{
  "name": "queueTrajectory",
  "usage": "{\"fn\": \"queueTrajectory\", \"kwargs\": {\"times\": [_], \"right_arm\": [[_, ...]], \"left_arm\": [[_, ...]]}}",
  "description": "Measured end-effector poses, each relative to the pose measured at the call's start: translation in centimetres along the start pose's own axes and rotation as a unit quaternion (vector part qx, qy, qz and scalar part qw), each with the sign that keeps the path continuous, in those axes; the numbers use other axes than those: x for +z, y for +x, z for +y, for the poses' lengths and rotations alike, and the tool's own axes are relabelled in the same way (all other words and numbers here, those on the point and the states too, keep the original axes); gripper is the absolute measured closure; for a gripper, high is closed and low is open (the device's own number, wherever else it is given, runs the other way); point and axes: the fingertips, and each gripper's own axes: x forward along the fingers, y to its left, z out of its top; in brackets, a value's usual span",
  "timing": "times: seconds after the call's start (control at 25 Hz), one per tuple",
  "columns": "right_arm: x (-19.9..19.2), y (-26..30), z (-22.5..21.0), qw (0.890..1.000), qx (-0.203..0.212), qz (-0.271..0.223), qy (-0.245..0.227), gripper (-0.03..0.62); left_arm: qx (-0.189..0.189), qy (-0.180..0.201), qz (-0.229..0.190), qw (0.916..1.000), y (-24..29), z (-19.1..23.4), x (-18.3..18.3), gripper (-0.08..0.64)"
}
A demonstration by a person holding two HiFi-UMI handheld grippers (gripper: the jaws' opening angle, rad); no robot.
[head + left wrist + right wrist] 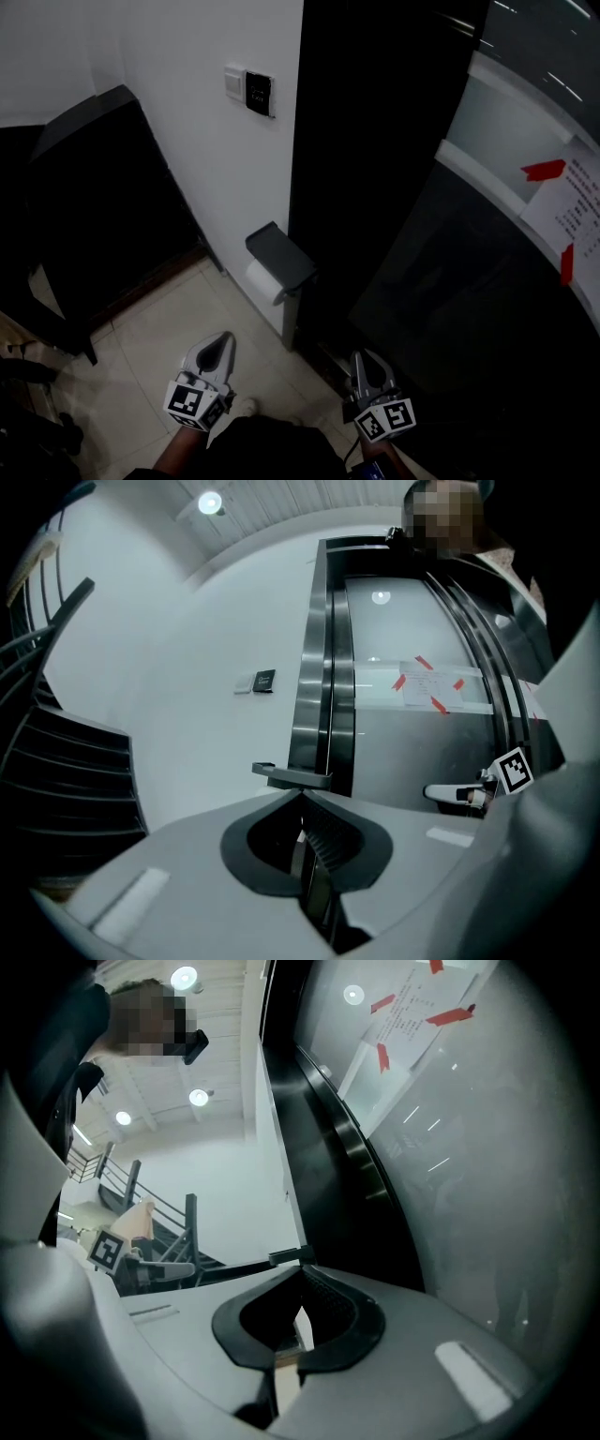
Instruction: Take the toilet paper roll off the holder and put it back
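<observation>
Grey plastic tools, both closed up and empty, which I'd judge fits a reach for the roll that has not begun. At the far left the black stairs (pixel 84 187) are too dark to read properly. The left gripper (pixel 221 342) hangs over the floor tiles (pixel 164 323), jaws pressed together, aimed level at the wall. Ahead of it, low at the white wall's right edge against the black frame, sits the holder (pixel 278 251). Its flap covers the toilet paper roll (pixel 265 280), so only the roll's lower front shows and the bar carrying it is hidden. The right gripper (pixel 365 364), jaws likewise together on nothing, faces the dark glass door (pixel 441 309), right of the roll. A taped notice (pixel 577 192) is cut off at the right edge, its print too small to read.
</observation>
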Motion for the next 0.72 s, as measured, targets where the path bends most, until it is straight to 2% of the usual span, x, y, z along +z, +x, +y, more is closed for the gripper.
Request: {"fn": "queueTrajectory", "kwargs": {"times": [0.36,0.72], "right_arm": [[1.8,2.7,0.7,0.999,-0.033,-0.025,-0.027,0.578],[2.0,3.4,0.6,0.997,-0.062,-0.037,-0.037,0.578]], "left_arm": [[-0.049,0.007,-0.012,0.9987,4.1,2.6,2.1,0.558],[-0.097,0.002,-0.025,0.995,7.2,2.7,2.6,0.558]]}}
